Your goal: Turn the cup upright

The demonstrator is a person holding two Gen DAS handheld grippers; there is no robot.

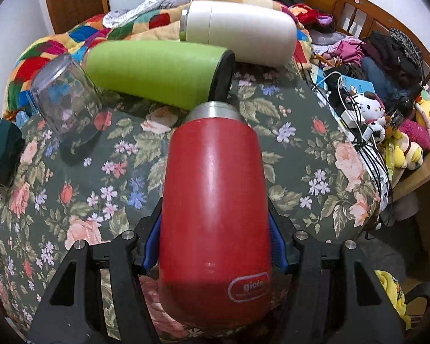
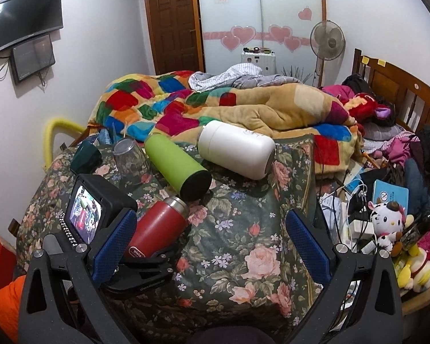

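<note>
A red cup (image 1: 215, 206) with a steel rim lies on its side on the floral bedspread (image 1: 71, 189), mouth pointing away. My left gripper (image 1: 215, 243) is shut on its body, blue pads on both sides. In the right wrist view the red cup (image 2: 160, 226) shows at lower left, held by the left gripper (image 2: 146, 261). My right gripper (image 2: 212, 246) is open and empty above the bedspread (image 2: 243, 229), to the right of the cup.
A green cup (image 1: 157, 71) and a white cup (image 1: 240, 33) lie on their sides beyond the red one. A clear glass (image 1: 66, 100) stands upside down at left beside a dark green cup (image 1: 3, 154). Cables and plush toys (image 1: 372, 114) crowd the right edge.
</note>
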